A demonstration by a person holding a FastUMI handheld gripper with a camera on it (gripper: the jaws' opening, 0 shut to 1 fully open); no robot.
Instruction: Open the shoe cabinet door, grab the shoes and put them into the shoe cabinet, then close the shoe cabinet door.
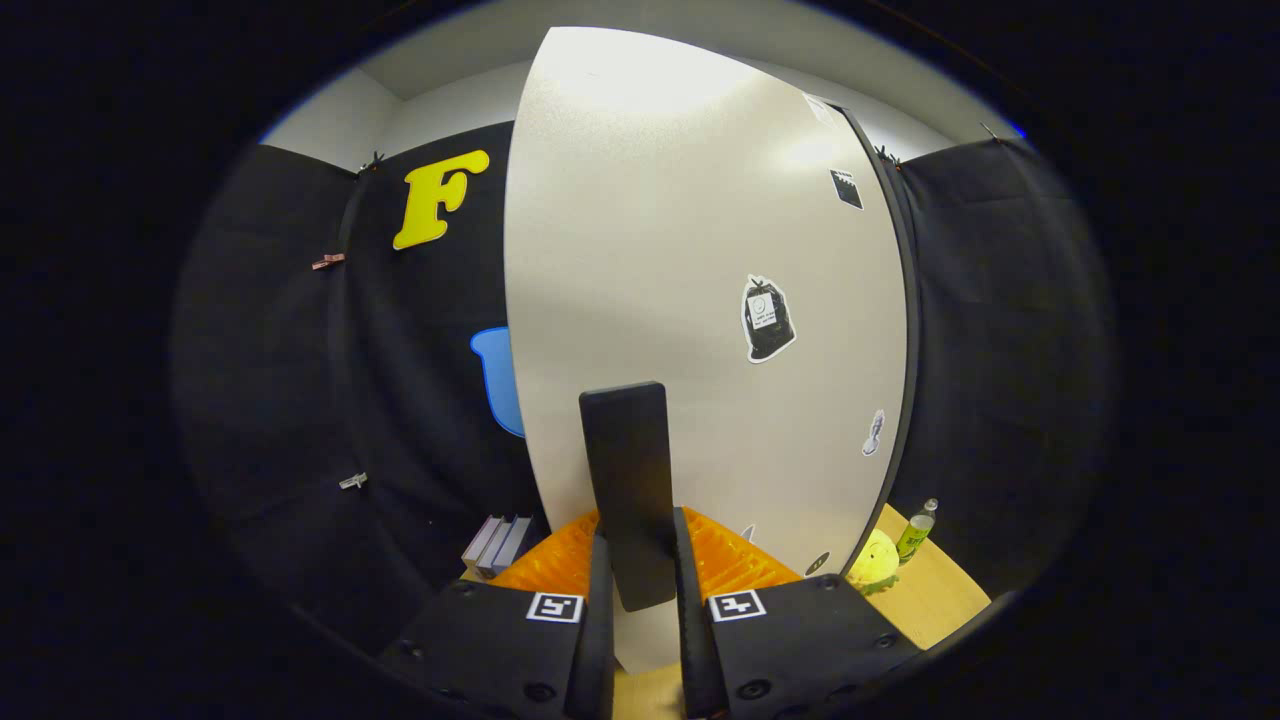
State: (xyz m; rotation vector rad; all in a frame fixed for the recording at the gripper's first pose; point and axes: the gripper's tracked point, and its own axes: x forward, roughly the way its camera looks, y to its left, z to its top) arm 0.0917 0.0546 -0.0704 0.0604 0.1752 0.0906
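My claw: my gripper (640, 610) is closed down to a narrow gap around the flat black bar handle (630, 490) of the cabinet door; both fingers (598, 620) press against the handle's lower end, one on each side.
Handle: it stands upright between my fingers and rises beyond their tips, fixed to the face of the door.
Door: the pale, off-white, smooth shoe cabinet door (680, 260) stands straight ahead of me, very close, with a dark edge strip down its far side.
Stickers: a black-and-white bag-shaped sticker (768, 320) sits on the door beyond the handle, a small black square sticker (846, 188) higher up, and a small pale one (874, 432) lower down.
Beside the door: a ribbed orange plastic piece (735, 565) shows just past my fingers; a yellow-green round soft toy (872, 560) and a small clear bottle with a green label (916, 532) rest on the light wooden tabletop (940, 600).
Other side: a few grey-blue upright books (497, 545) stand near the booth's wall.
Shoes: I cannot see where they are.
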